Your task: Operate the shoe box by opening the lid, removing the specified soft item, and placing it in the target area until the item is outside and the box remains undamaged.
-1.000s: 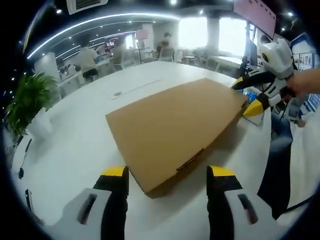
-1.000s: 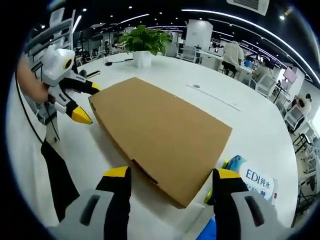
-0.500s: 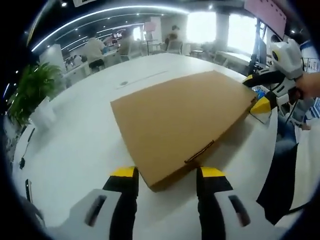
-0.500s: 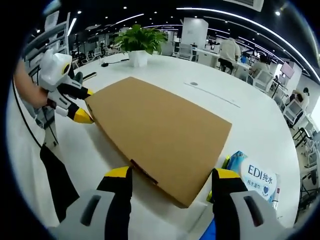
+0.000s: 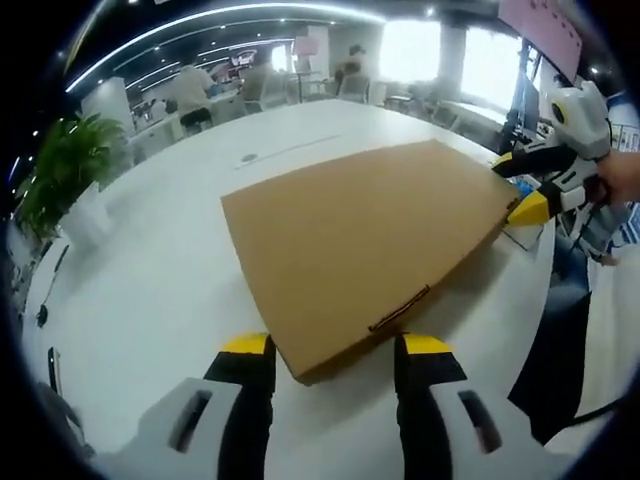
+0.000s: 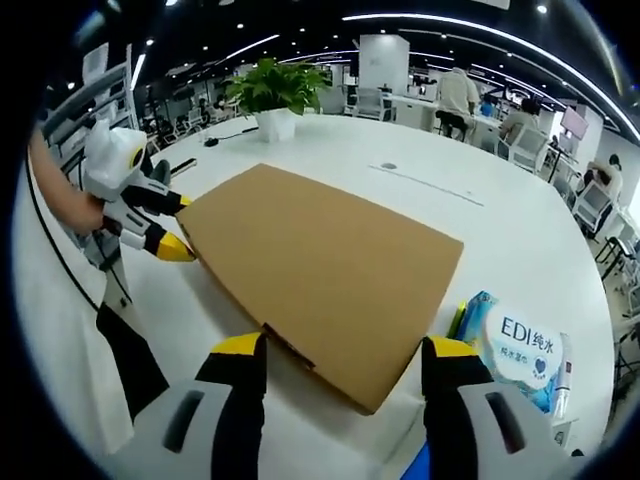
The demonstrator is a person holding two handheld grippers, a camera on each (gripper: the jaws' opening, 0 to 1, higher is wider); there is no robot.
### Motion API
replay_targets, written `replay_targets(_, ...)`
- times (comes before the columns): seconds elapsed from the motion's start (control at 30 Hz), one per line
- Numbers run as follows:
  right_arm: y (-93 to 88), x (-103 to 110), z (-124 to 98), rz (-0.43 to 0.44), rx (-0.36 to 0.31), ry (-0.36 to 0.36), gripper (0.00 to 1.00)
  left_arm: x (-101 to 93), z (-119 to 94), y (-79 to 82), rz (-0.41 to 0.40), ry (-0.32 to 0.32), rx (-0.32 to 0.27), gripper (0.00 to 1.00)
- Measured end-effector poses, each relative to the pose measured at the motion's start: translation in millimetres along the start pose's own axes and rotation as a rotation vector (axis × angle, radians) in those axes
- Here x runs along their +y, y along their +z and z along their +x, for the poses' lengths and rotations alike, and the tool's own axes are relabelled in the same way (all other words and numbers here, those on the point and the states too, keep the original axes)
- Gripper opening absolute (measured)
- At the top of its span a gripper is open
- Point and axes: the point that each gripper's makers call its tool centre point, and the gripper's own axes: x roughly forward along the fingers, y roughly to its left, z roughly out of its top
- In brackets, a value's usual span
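Lying flat and shut on the table [image 5: 150, 270], the box [image 5: 365, 240] looks light, stiff yet crushable cardboard. The left gripper [image 5: 334, 352] and right gripper [image 6: 342, 352], both open, straddle opposite box corners; the lid's front edge seems the safest hold.

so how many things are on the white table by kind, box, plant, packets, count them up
cardboard shoe box: 1, lid shut
potted plant: 1
blue and white EDI packet: 1
grippers at the box: 2, left gripper and right gripper
total: 5, on the white table
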Motion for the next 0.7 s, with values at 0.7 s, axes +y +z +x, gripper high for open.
replay_targets(0.7, -12.4, 5, -11, -0.024, 0.027, 0.010, 0.61, -12.2, -9, -13.0, 0.018, -0.018, -0.005, 0.45)
